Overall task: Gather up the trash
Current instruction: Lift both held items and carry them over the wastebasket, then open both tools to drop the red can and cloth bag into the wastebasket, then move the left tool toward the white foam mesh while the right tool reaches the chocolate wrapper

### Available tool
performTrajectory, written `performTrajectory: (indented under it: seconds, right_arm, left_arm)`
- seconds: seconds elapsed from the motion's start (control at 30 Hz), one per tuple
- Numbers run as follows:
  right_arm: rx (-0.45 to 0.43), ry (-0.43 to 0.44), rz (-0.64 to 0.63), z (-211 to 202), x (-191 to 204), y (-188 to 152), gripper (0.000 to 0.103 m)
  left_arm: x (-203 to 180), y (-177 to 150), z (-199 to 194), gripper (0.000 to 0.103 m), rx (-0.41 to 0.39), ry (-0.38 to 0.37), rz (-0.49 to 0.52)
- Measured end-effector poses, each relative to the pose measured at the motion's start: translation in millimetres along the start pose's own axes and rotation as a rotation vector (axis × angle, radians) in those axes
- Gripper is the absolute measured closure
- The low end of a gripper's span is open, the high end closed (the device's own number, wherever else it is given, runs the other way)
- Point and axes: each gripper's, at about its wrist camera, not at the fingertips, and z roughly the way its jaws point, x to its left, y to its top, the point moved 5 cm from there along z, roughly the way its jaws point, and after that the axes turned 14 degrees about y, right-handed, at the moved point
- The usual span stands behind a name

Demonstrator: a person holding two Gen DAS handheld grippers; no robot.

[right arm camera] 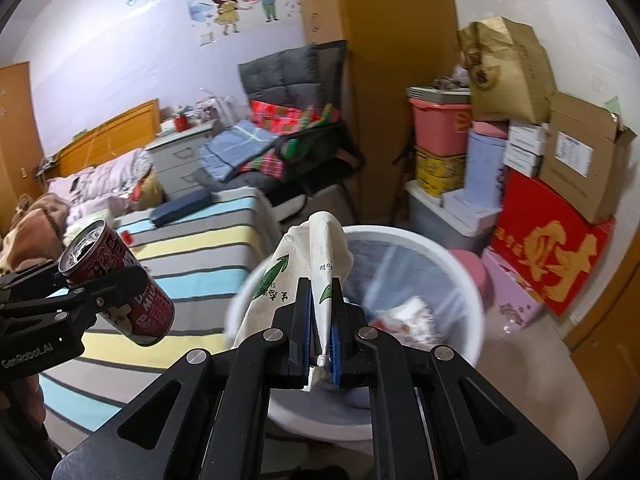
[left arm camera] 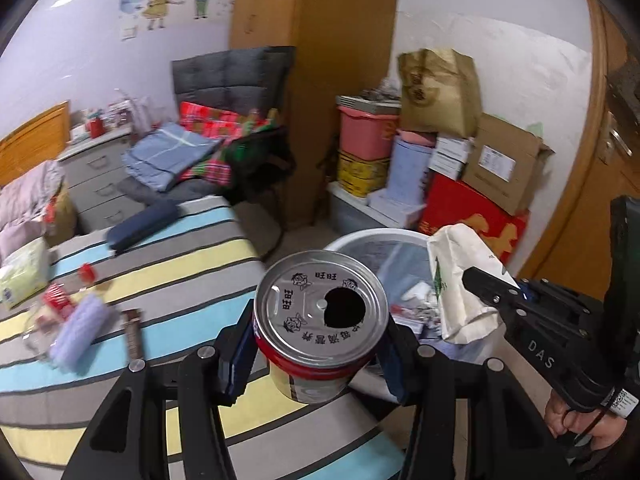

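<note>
My left gripper is shut on a red drink can with an open silver top, held over the foot of the striped bed. In the right wrist view the same can hangs at the left, tilted in the left gripper. My right gripper is shut on a crumpled white paper bag with green print, held over the near rim of the white trash bin. In the left wrist view the bag and the right gripper sit at the right, above the bin.
The bin has a clear liner and holds some wrappers. More litter lies on the striped bed: a red wrapper and a lilac cloth. Stacked boxes stand behind the bin. A chair piled with clothes is by the bed.
</note>
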Motion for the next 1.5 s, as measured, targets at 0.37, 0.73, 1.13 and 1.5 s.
performTrajectory:
  seconds: [0.37, 0.73, 1.13, 1.5]
  right_arm:
    - [0.106, -0.079, 0.055, 20.0, -56.6, -12.9, 0.096]
    - [0.183, -0.093, 0.042, 30.5, -72.6, -28.0, 0.092]
    - [0.121, -0.105, 0.063, 21.0, -71.3, -19.7, 0.043]
    - [0.05, -0.076, 0.052, 9.8, -48.4, -10.1, 0.043]
  left_arm:
    - [-58.0, 7.3, 47.8, 0.049, 0.051, -0.063, 0.051]
    - [-73.3, 2.9, 76.2, 0.045, 0.088, -0.079, 0.057]
    - [-54.5, 5.1, 57.7, 0.037, 0.06, -0.054, 0.023]
    - [-13.2, 1.1, 29.8, 0.037, 0.019, -0.004, -0.032]
